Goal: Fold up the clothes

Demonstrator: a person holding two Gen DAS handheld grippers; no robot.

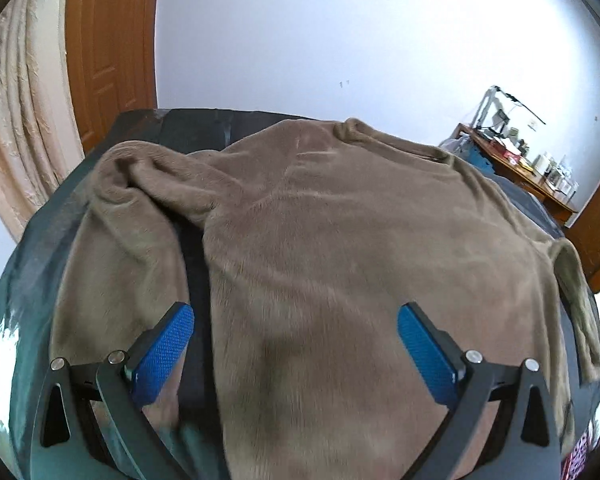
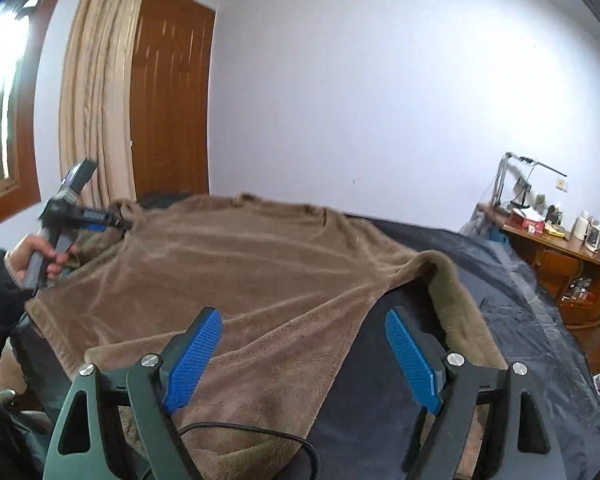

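Observation:
A brown fleece sweater [image 1: 340, 220] lies spread flat on a dark sheet [image 1: 32, 264], its collar at the far side. Its left sleeve [image 1: 116, 248] bends down along the near left. My left gripper [image 1: 296, 316] hovers open above the lower body of the sweater, nothing between its blue pads [image 1: 166, 352]. In the right wrist view the sweater [image 2: 228, 276] fills the middle, its right sleeve [image 2: 456, 300] running toward me. My right gripper [image 2: 304, 324] stands open above the sweater's side edge, empty. The left gripper [image 2: 100, 216] shows at the far left, held by a hand [image 2: 40, 256].
A wooden door [image 2: 172, 92] and a beige curtain [image 2: 96, 92] stand beyond the sweater's far end. A cluttered wooden desk [image 2: 560, 248] stands at the right. A black cable [image 2: 260, 432] runs under my right gripper. A window [image 2: 0, 92] is at the far left.

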